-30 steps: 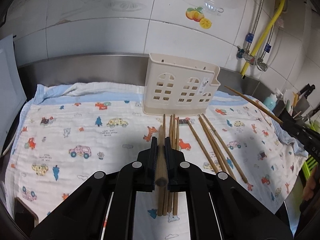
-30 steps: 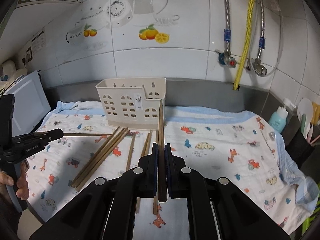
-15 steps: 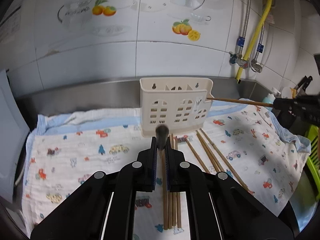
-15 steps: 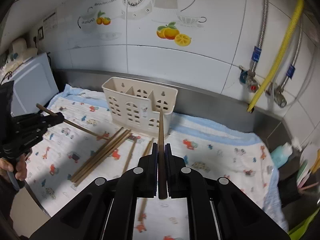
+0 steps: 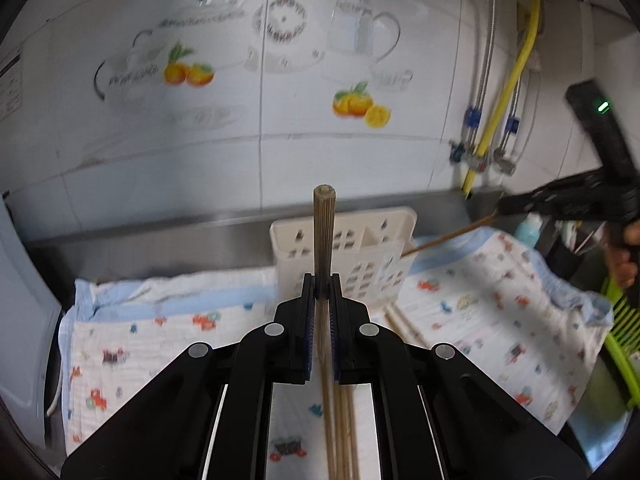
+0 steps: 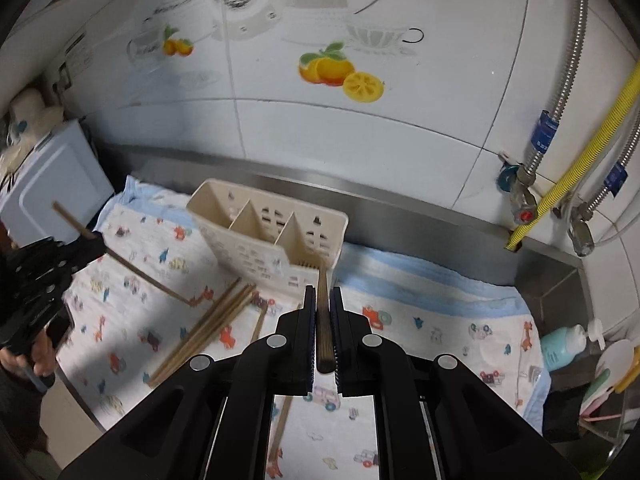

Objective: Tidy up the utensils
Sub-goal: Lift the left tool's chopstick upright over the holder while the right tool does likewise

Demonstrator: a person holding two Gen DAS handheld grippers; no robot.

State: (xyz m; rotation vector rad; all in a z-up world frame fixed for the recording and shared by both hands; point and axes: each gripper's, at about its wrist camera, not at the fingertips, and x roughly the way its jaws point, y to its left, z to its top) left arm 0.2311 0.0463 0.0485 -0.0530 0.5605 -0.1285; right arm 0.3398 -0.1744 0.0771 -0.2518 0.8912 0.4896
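Steel counter under cartoon-print cloth, tiled wall behind. Left gripper pinching chopstick; right gripper pinching another chopstick, tip w/in holder's right compartment. Loose chopsticks near holder.

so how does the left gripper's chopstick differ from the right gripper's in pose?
The left gripper holds its chopstick blunt end up, tip still down among the loose chopsticks. The right gripper holds its chopstick tip forward, at the holder's rightmost compartment. Both are clamped shut on wooden sticks.

Wooden chopsticks, matt plastic holder — soft printed cloth, glossy tiles.
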